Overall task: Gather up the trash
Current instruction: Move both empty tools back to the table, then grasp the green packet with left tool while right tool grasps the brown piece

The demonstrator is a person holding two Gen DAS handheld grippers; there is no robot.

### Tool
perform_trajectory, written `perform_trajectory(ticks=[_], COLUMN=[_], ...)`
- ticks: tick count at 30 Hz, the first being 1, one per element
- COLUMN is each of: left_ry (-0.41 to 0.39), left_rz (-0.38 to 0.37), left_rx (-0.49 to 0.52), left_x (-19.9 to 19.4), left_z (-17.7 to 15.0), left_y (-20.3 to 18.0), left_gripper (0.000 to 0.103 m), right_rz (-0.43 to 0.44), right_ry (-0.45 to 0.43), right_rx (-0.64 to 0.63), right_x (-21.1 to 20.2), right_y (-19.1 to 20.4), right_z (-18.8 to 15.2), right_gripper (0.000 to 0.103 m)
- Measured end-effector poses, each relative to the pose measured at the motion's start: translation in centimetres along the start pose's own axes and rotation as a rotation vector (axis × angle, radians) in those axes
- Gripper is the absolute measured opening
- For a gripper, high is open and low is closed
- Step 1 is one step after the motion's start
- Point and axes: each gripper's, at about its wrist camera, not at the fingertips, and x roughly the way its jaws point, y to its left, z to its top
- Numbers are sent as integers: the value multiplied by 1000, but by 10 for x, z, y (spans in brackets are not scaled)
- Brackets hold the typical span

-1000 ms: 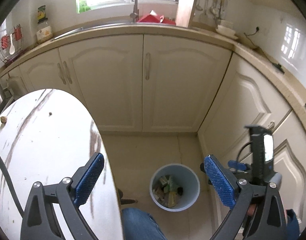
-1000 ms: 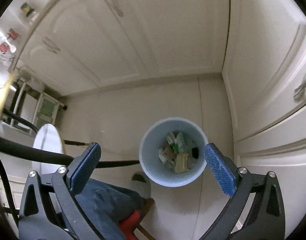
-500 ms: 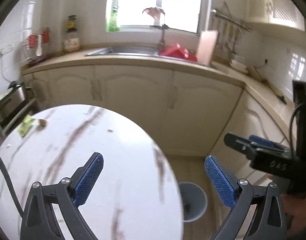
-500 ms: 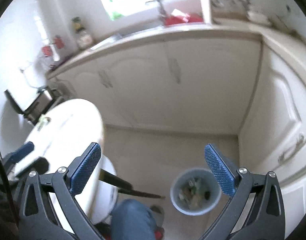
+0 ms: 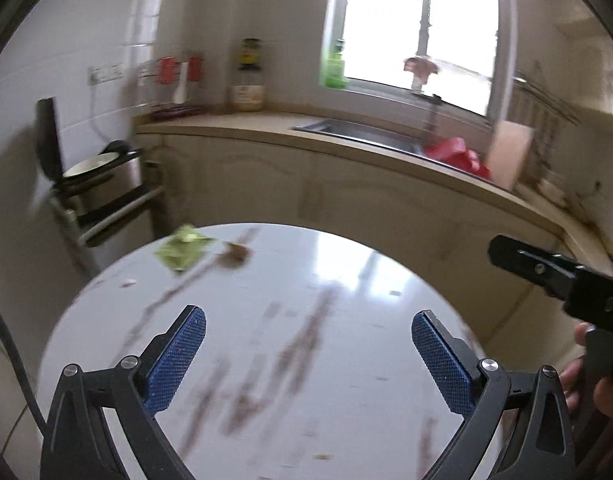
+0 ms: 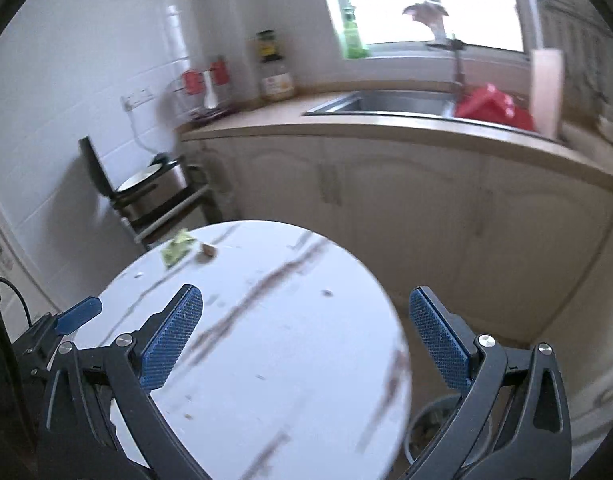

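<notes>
left hand-held gripper (image 5: 308, 356): jaws wide apart, empty | right hand-held gripper (image 6: 306, 338): jaws wide apart, empty

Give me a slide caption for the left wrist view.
Open left gripper over round marble table; green wrapper and brown scrap at far edge.

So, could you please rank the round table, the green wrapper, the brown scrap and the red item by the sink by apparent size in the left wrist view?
1. Round table
2. Red item
3. Green wrapper
4. Brown scrap

The red item sits farther away, so it is probably bigger than it looks.
</notes>
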Motion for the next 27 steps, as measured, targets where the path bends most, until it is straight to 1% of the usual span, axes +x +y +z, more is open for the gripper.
perform_trajectory(ticks=[3, 8, 12, 15, 18, 21, 24, 25, 27], left_ry=[1, 22, 63, 111, 163, 220, 268, 278, 292], left_rz=[37, 85, 122, 142, 155, 152, 152, 146, 130], left_rx=[-31, -68, -84, -85, -46, 22, 101, 126, 150], left_x=[0, 18, 54, 87, 127, 167, 211, 224, 246], left_z=[0, 8, 27, 39, 56, 70, 88, 93, 102], left_y=[27, 59, 84, 101, 111, 117, 122, 121, 122], left_gripper=[102, 102, 102, 102, 102, 102, 102, 102, 101], right_rz=[33, 69, 82, 72, 79, 89, 108, 111, 114], right_ry=[7, 39, 102, 157, 231, 288, 325, 331, 349], right_rx=[-47, -90, -124, -154, -186, -203, -215, -222, -243], right_x=[18, 53, 100, 136, 182, 221, 251, 258, 273], right_y=[31, 64, 85, 95, 107, 116, 124, 127, 133], right_z=[10, 19, 24, 24, 24, 23, 24, 24, 25], right_gripper=[103, 103, 103, 103, 103, 103, 102, 100, 99])
